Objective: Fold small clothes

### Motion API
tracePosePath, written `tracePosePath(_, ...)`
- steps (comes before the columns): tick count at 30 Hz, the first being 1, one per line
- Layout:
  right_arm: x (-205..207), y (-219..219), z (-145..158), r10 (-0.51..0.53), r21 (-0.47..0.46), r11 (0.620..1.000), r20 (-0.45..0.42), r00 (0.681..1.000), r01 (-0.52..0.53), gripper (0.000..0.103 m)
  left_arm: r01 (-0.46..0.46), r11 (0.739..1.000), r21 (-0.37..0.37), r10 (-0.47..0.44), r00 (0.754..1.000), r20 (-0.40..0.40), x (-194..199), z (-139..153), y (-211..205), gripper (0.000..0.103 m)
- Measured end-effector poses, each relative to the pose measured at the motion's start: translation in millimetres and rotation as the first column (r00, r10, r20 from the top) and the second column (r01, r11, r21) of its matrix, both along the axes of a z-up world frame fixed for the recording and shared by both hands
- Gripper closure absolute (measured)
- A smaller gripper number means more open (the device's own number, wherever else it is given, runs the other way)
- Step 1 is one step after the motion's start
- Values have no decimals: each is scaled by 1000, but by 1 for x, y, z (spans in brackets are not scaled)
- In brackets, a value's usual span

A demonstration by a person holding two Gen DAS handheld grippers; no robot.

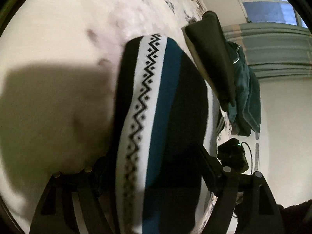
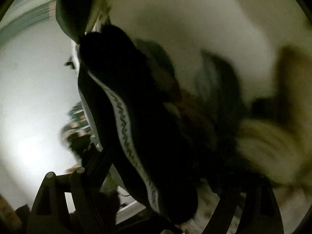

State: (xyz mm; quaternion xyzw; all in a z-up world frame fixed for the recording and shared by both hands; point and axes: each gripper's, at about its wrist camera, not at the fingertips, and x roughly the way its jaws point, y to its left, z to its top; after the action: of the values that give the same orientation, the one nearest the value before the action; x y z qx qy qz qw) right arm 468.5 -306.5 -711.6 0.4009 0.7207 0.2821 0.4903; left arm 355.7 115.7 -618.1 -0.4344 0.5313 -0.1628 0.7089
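A knitted garment (image 1: 156, 105) in black, with a white zigzag band and a teal stripe, fills the middle of the left wrist view. It runs lengthwise between the jaws of my left gripper (image 1: 161, 39), which stand wide and open. The right finger (image 1: 212, 58) shows beside the garment's edge, and the left finger is hidden under the cloth. In the dark, blurred right wrist view the same garment (image 2: 136, 117) lies along my right gripper (image 2: 156, 29), also open. Only its left finger (image 2: 74, 9) shows, well clear of the cloth.
White bedding (image 1: 58, 39) with a flowered print lies under the garment. A dark teal garment (image 1: 245, 97) hangs at the bed's right edge, with a small black device (image 1: 234, 156) and its cable below. Beyond are a white wall and a window (image 1: 273, 5). Pale blurred cloth (image 2: 263, 146) lies at the right.
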Motion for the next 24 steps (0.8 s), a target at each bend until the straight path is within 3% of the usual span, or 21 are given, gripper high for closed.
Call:
tracePosePath(3,6,24,-2,21,130,991,25,999,-25,8,23,999,-29,-23,1000,14,8,-1,-5,27)
tracePosePath(6,8,54,-4,60,163,984,40,997,-66,12,38,998,-47,-36,999,41,8,3,-8,30)
tracePosePath(7,8,58,-6,47,157,986,30,998,-51,18,27,998,-50,-24,999,48,8,5,-8,35)
tracePosePath(8,8,60,-7,36,146,988,25,999,-40,47,19,998,-62,-16,999,49,7,7,-8,61)
tracePosePath(9,6,60,-7,12,126,992,24,1000,-14,63,21,998,-66,-18,999,46,7,10,-8,69)
tracePosePath(12,-1,61,10,-29,111,994,57,998,22,69,25,999,-34,-23,998,55,14,29,-9,77)
tracePosePath(17,-2,58,62,-114,99,990,108,988,103,71,64,998,7,-64,996,67,46,67,-12,82)
tracePosePath(24,54,40,156,-224,92,974,230,947,208,71,148,987,61,-157,973,169,150,147,-35,82)
